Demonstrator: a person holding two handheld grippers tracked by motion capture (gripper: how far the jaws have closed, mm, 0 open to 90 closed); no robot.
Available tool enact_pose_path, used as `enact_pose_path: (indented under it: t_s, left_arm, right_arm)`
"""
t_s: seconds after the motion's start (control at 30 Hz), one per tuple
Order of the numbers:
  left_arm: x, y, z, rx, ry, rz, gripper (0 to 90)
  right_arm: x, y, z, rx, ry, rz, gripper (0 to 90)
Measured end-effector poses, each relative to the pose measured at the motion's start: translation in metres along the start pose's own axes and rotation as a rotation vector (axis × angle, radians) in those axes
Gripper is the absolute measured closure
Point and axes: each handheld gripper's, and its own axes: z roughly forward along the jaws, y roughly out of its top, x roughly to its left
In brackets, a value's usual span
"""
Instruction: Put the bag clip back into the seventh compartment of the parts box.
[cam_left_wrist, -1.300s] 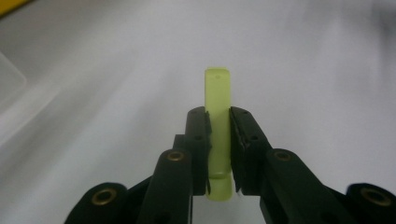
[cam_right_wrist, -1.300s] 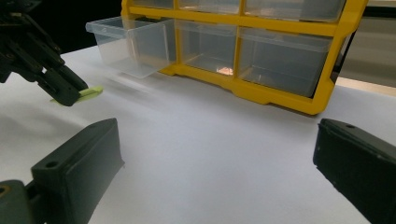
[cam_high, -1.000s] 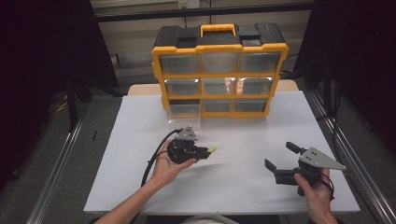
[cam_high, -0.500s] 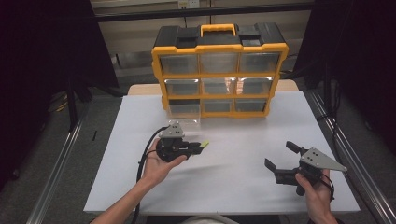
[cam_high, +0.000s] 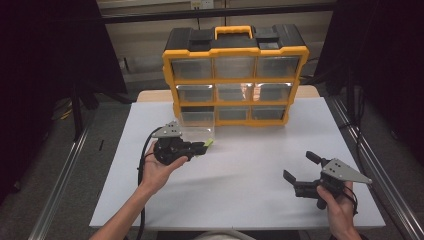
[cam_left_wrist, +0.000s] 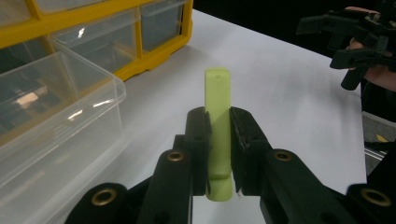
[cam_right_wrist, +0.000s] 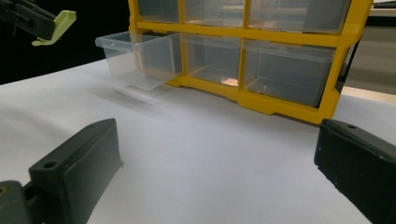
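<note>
My left gripper (cam_high: 202, 146) is shut on a flat lime-green plastic piece (cam_left_wrist: 218, 122), held above the white table beside a pulled-out clear drawer (cam_high: 196, 131). In the left gripper view the green piece stands upright between the two black jaws, and the clear drawer (cam_left_wrist: 51, 112) lies to its left. The right gripper view shows the green piece (cam_right_wrist: 55, 26) at top left, near the open drawer (cam_right_wrist: 137, 58). My right gripper (cam_high: 301, 166) stands open near the table's front right, nothing between its jaws.
A yellow and black organizer (cam_high: 235, 75) with clear drawers stands at the back of the white table (cam_high: 250, 170); its bottom-left drawer is pulled out. Metal rails (cam_high: 372, 165) run along both sides of the table.
My left gripper has risen and moved back toward the open drawer with the green piece in it. The right hand has stayed where it was.
</note>
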Motion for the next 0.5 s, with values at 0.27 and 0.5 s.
enact_pose_path:
  t_s: [0.27, 0.5]
  left_arm:
    - [0.009, 0.014, -0.018, 0.005, 0.062, 0.033, 78.5]
    - [0.026, 0.028, -0.033, 0.000, 0.057, 0.037, 78.6]
  right_arm:
    - [0.000, 0.000, -0.001, -0.004, -0.005, 0.001, 0.1]
    - [-0.001, 0.000, 0.000, -0.003, -0.006, -0.002, 0.1]
